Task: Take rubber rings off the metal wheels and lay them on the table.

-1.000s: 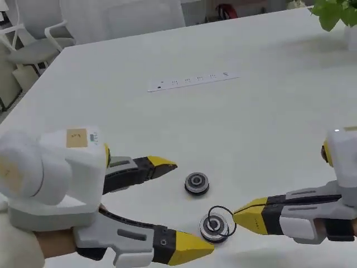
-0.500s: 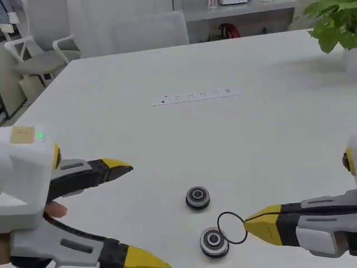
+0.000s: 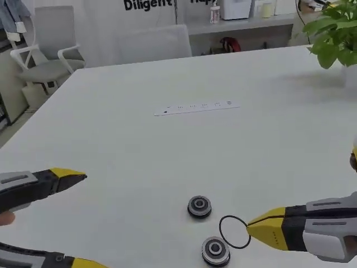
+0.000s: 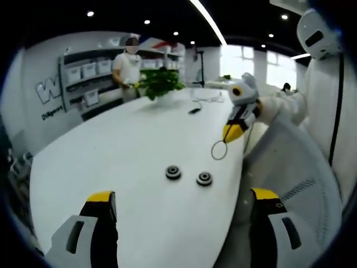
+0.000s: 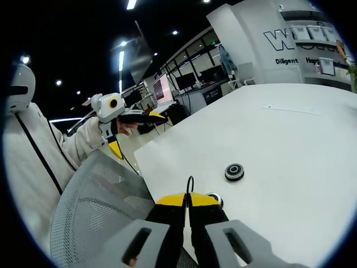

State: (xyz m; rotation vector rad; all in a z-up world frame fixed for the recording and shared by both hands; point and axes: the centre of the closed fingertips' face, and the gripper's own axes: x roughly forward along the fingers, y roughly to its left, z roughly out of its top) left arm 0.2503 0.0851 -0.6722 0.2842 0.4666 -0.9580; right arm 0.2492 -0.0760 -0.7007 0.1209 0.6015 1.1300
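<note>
Rubber ring (image 3: 221,230) pinched at right gripper (image 3: 249,226) tips

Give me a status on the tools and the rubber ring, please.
Right tool shut on rubber ring, clear of both wheels. Left tool open, apart. Nothing in the way.

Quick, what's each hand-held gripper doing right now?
Left hand-held gripper: open, holding nothing.
Right hand-held gripper: shut on a rubber ring.
</note>
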